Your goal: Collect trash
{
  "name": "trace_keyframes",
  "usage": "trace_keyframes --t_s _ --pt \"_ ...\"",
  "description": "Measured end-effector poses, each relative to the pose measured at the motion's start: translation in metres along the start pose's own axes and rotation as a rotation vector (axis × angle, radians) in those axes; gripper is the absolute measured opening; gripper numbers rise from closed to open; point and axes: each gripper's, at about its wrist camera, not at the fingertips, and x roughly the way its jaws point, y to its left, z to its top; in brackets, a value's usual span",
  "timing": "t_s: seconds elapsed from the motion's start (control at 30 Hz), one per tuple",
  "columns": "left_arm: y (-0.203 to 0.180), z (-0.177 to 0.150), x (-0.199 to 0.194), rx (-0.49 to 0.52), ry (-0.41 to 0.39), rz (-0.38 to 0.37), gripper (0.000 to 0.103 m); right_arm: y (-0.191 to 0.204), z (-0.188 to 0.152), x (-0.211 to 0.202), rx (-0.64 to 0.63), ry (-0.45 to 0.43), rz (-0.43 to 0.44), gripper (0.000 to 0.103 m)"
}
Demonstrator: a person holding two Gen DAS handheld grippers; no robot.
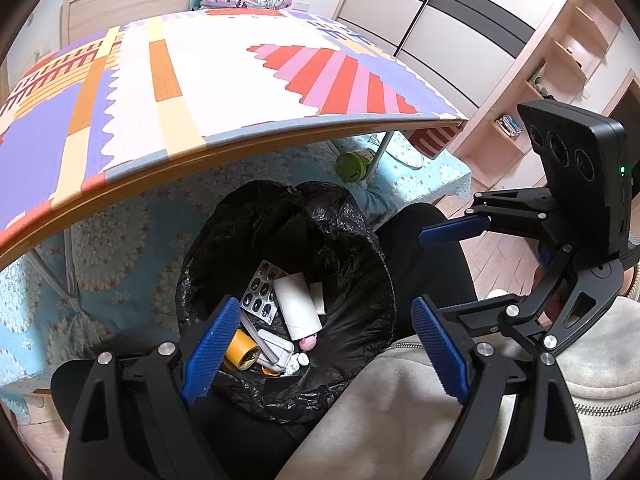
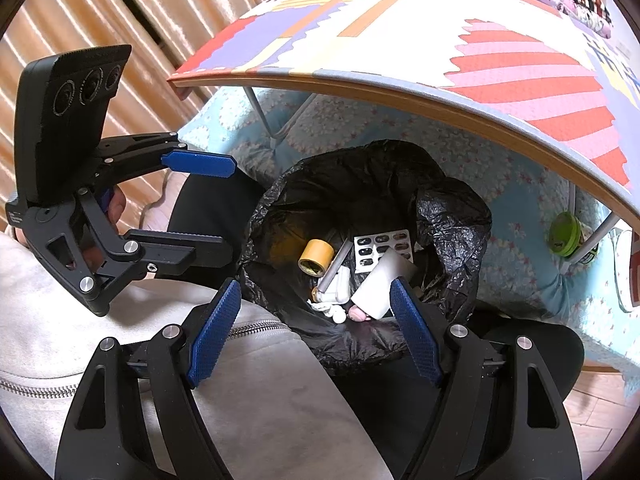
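Observation:
A bin lined with a black bag [image 1: 360, 264] [image 2: 452, 216] stands on the floor under the table's edge. In it lie a silver blister pack [image 1: 260, 294] [image 2: 384, 250], a white cardboard tube [image 1: 298, 306] [image 2: 380, 284], a yellow tape roll [image 1: 240, 348] [image 2: 316, 258], a small pink thing [image 1: 308, 343] [image 2: 358, 314] and white scraps. My left gripper [image 1: 324, 344] [image 2: 216, 206] hovers over the bin, open, nothing between its blue pads. My right gripper [image 2: 316, 320] [image 1: 448, 272] hangs beside it, also open and holding nothing.
A low table with a colourful foam mat [image 1: 240, 80] [image 2: 400, 40] overhangs the bin, on thin metal legs [image 1: 68, 272]. A green jar [image 1: 352, 166] [image 2: 564, 234] lies on the blue floral bedding below. A person's grey jacket [image 2: 260, 400] and black trousers are close. Shelves [image 1: 560, 64] stand right.

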Motion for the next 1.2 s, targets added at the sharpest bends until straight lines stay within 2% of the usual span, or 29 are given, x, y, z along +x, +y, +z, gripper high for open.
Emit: trace_keyframes --t_s 1.2 --pt "-0.0008 -0.0013 0.0022 -0.001 0.004 -0.007 0.084 0.0003 0.0027 -0.0018 -0.003 -0.003 -0.002 0.077"
